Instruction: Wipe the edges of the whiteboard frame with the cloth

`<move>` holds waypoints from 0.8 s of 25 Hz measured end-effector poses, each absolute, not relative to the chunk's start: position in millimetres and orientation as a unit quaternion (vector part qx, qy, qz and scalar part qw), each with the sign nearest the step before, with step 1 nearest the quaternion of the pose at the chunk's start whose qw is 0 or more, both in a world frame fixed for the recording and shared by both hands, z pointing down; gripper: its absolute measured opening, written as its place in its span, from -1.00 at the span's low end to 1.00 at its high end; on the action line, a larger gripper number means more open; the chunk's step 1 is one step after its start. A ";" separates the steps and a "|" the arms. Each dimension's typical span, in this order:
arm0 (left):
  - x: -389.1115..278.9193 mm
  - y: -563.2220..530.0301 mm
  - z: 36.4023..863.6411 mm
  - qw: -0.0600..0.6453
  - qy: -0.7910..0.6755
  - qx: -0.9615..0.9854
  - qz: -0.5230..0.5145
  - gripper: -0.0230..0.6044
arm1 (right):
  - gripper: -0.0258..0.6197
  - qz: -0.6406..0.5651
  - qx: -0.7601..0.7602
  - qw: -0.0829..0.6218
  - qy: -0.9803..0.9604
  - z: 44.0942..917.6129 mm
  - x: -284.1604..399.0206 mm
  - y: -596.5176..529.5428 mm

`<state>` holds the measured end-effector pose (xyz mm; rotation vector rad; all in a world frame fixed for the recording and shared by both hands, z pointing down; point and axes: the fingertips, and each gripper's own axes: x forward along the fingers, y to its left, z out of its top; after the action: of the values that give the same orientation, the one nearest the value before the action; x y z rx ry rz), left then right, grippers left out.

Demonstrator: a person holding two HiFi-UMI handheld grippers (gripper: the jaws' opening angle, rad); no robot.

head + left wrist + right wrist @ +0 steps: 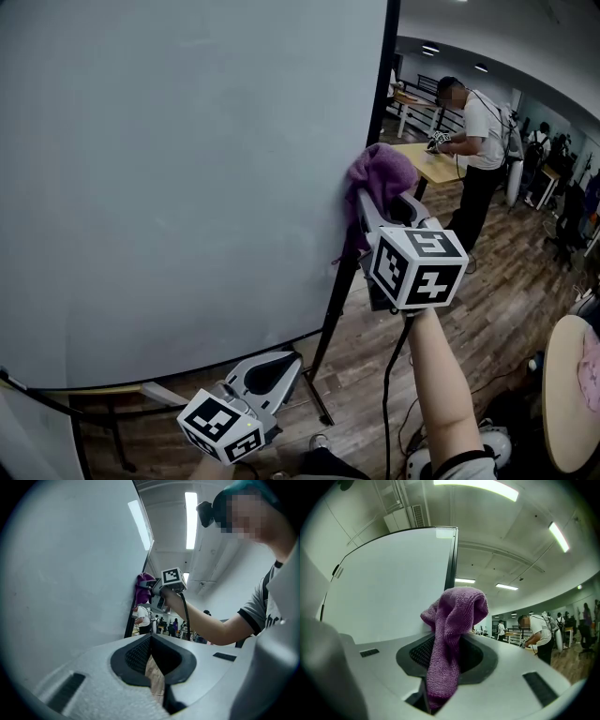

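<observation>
As we held our right arm outstretched mid-frame, the right gripper's (364, 202) jaws pinched the cloth (382, 172) against the whiteboard frame (382, 94); the left gripper (289, 364) hung lower-left, jaws together.

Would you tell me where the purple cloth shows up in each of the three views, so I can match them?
Head view: right of centre, the cloth at the black frame.
Left gripper view: small, near centre, the cloth beside the frame.
Right gripper view: centre foreground, the cloth clamped in the right gripper.
Shared landmark: the frame.
</observation>
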<state>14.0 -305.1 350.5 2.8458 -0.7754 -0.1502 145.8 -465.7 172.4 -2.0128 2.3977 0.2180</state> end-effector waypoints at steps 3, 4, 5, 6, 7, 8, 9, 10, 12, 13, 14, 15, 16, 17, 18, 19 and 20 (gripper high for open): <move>12.9 -302.3 354.0 0.098 -0.262 0.959 -0.050 -0.87 | -0.57 0.061 -0.643 -0.004 0.763 184.6 146.6 -465.3; 12.5 -301.9 355.3 0.099 -0.262 0.959 -0.049 -0.87 | -0.57 0.058 -0.644 -0.006 0.763 188.5 146.9 -465.7; 12.3 -301.4 356.7 0.100 -0.263 0.958 -0.049 -0.87 | -0.57 0.056 -0.645 -0.008 0.762 192.4 147.3 -466.1; 12.3 -300.7 358.2 0.101 -0.263 0.958 -0.048 -0.87 | -0.57 0.053 -0.646 -0.010 0.762 196.5 148.0 -466.5; 12.4 -299.7 360.0 0.102 -0.263 0.958 -0.048 -0.87 | -0.57 0.050 -0.647 -0.012 0.761 200.9 148.7 -466.6; 12.2 -298.6 361.8 0.103 -0.263 0.958 -0.047 -0.87 | -0.57 0.047 -0.648 -0.014 0.760 205.4 149.2 -466.7; 11.5 -297.6 363.5 0.105 -0.263 0.958 -0.047 -0.87 | -0.57 0.044 -0.649 -0.016 0.759 210.1 149.3 -466.7; 10.4 -296.7 365.1 0.107 -0.263 0.958 -0.047 -0.87 | -0.57 0.040 -0.650 -0.019 0.759 214.8 149.1 -466.9; 8.3 -294.9 367.4 0.109 -0.263 0.958 -0.046 -0.87 | -0.57 0.034 -0.652 -0.026 0.757 223.8 148.4 -467.2; 7.7 -294.0 368.5 0.111 -0.263 0.957 -0.046 -0.87 | -0.57 0.032 -0.653 -0.029 0.756 228.0 148.4 -467.2; 7.3 -293.1 369.6 0.112 -0.263 0.957 -0.046 -0.87 | -0.57 0.030 -0.654 -0.033 0.755 231.7 148.5 -467.1; 6.8 -292.2 370.7 0.114 -0.263 0.957 -0.045 -0.87 | -0.57 0.030 -0.655 -0.035 0.754 234.7 148.5 -466.9; 6.2 -291.4 371.7 0.115 -0.263 0.957 -0.045 -0.87 | -0.57 0.030 -0.657 -0.037 0.752 237.0 148.3 -466.8; 5.3 -290.5 372.8 0.116 -0.263 0.957 -0.045 -0.87 | -0.57 0.031 -0.659 -0.040 0.750 238.7 147.9 -466.6; 4.1 -289.6 373.8 0.117 -0.264 0.956 -0.044 -0.87 | -0.57 0.032 -0.661 -0.042 0.748 240.1 147.3 -466.5; 2.8 -288.6 374.7 0.118 -0.265 0.956 -0.044 -0.87 | -0.57 0.033 -0.663 -0.043 0.747 241.5 146.6 -466.4; 1.6 -287.7 375.4 0.120 -0.266 0.956 -0.044 -0.87 | -0.57 0.033 -0.664 -0.045 0.746 243.1 146.0 -466.4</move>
<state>1.6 -287.7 375.4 2.7933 -0.7762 -0.1282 146.0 -466.4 243.1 -2.1470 2.4126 0.1060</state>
